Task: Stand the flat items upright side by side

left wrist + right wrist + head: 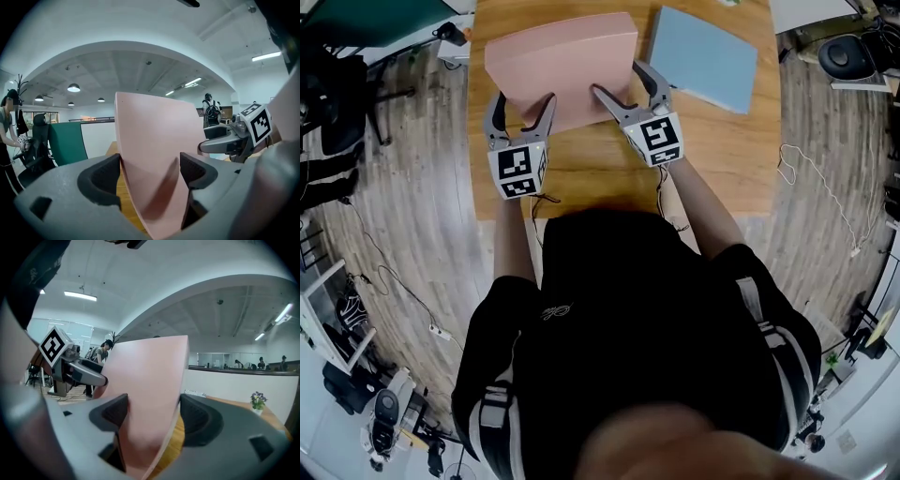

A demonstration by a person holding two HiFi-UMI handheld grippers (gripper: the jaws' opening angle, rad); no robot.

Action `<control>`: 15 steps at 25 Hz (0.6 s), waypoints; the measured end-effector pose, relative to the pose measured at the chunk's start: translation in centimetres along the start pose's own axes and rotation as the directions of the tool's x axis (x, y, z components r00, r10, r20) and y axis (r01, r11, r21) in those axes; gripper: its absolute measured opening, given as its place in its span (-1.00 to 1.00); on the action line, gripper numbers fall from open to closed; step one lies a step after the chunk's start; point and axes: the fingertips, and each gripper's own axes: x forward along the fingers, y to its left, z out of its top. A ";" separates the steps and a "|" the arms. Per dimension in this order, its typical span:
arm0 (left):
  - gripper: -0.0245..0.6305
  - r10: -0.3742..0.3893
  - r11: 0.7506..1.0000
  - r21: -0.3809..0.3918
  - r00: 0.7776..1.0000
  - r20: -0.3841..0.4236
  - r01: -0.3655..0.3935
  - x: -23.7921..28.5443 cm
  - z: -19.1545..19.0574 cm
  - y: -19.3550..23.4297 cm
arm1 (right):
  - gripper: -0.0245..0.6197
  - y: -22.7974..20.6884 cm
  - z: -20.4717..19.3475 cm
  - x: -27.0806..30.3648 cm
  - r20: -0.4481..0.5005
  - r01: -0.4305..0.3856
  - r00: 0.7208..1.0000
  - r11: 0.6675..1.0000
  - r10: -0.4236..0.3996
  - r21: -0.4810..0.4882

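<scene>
Clamping plain pale-pink slab [562, 66], L gripper [525, 97] & R gripper [617, 78] hold it tilted.

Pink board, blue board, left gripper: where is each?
pink board [567, 66]: head view, middle of its face.
blue board [703, 56]: head view, middle of its top.
left gripper [523, 105]: head view, midway between its fingertips.

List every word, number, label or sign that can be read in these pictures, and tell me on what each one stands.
No text can be read anywhere in these pictures.
On the pink board: plain, no print.
On the blue board: plain, no print.
On the cubes of the left gripper and the right gripper: black-and-white square patterns only, no letters.
On the black shirt: a small mark, too small to read.
</scene>
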 end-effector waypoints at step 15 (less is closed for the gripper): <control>0.33 0.139 0.988 -0.062 0.990 -0.017 -0.140 -5.8 -1.3 -3.4 | 0.20 2.6 0.0 -4.8 0.106 -0.083 0.992 0.994 0.075 0.078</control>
